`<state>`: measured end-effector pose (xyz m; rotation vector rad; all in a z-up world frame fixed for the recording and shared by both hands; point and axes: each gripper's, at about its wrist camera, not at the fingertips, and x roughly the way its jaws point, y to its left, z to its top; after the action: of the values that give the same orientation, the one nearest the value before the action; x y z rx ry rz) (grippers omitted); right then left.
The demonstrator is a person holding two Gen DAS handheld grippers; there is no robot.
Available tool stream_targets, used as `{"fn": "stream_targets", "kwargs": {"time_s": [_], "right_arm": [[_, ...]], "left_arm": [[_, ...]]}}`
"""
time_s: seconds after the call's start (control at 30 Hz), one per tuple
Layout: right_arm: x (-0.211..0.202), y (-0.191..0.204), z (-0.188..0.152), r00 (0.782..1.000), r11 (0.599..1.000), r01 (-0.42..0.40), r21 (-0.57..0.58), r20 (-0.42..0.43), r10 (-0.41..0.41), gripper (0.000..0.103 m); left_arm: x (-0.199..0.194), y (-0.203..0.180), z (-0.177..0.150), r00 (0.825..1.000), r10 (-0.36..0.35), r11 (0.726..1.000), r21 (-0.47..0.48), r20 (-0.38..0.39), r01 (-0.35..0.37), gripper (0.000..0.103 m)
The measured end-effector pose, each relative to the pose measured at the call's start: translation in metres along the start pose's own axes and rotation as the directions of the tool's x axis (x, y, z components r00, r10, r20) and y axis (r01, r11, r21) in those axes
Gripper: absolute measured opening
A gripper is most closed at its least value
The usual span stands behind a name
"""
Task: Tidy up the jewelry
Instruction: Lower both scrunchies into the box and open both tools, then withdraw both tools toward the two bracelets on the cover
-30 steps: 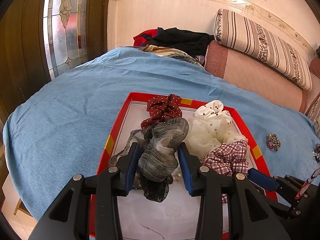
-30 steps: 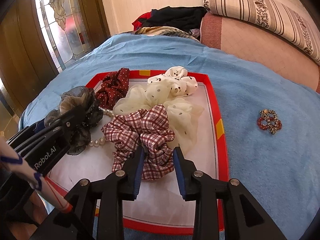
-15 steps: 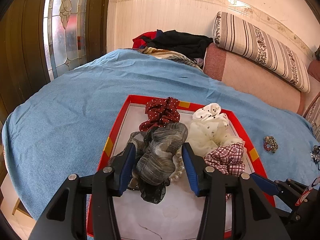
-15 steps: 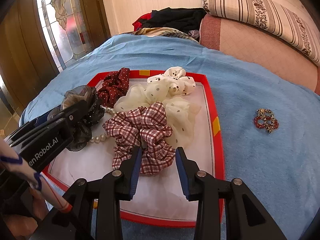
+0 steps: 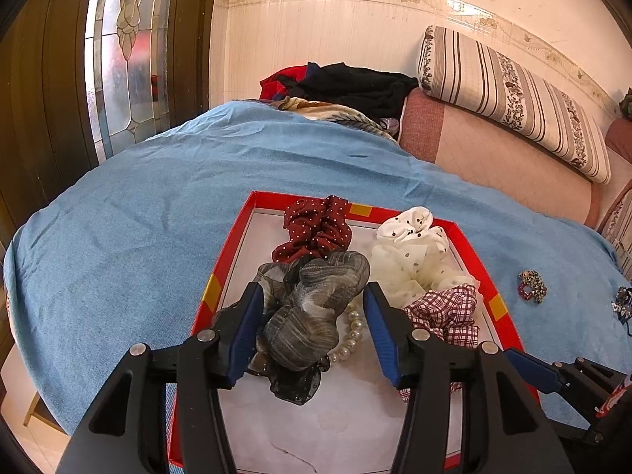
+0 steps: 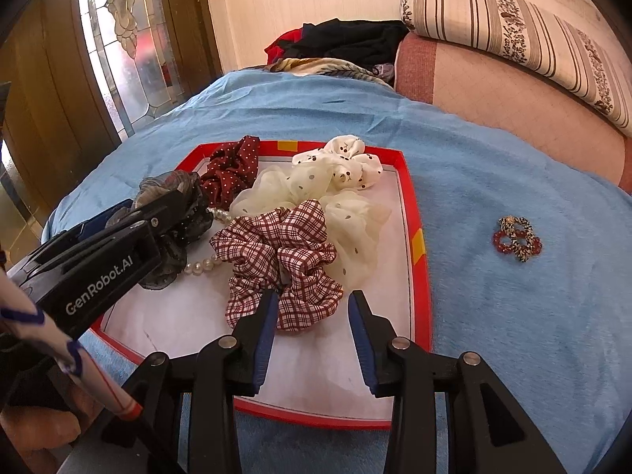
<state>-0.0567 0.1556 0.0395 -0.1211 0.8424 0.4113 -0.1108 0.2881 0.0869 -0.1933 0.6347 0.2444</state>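
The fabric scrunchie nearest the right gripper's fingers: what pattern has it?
Dark red and white plaid scrunchie; clearest in the right wrist view.

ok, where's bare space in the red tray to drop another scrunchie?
The near strip of the red tray, between the plaid scrunchie and the front rim, is bare. So is its left edge by the grey scrunchie. The far half is crowded: maroon dotted scrunchie, cream scrunchies.

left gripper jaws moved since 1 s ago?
Yes. The left gripper has opened, its fingers now apart from the grey scrunchie, which lies in the red tray.
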Motion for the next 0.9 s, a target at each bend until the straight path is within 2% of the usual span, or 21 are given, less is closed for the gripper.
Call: {"fn": "stream_targets", "kwargs": {"time_s": [0.33, 0.9], "right_arm": [[-0.011, -0.003, -0.001, 1.000, 1.000, -0.005, -0.001, 0.014, 0.005, 0.040], [-0.038, -0.031, -0.005, 0.999, 0.998, -0.025, 0.064, 0.049, 0.022, 0.040]], "left_arm": [[-0.005, -0.004, 0.001, 1.000, -0.009, 1.000, 0.003, 0.024, 0.009, 0.059], [-0.012, -0.007, 0.001, 0.999, -0.015, 1.000, 0.009, 0.052, 0.014, 0.061]]}}
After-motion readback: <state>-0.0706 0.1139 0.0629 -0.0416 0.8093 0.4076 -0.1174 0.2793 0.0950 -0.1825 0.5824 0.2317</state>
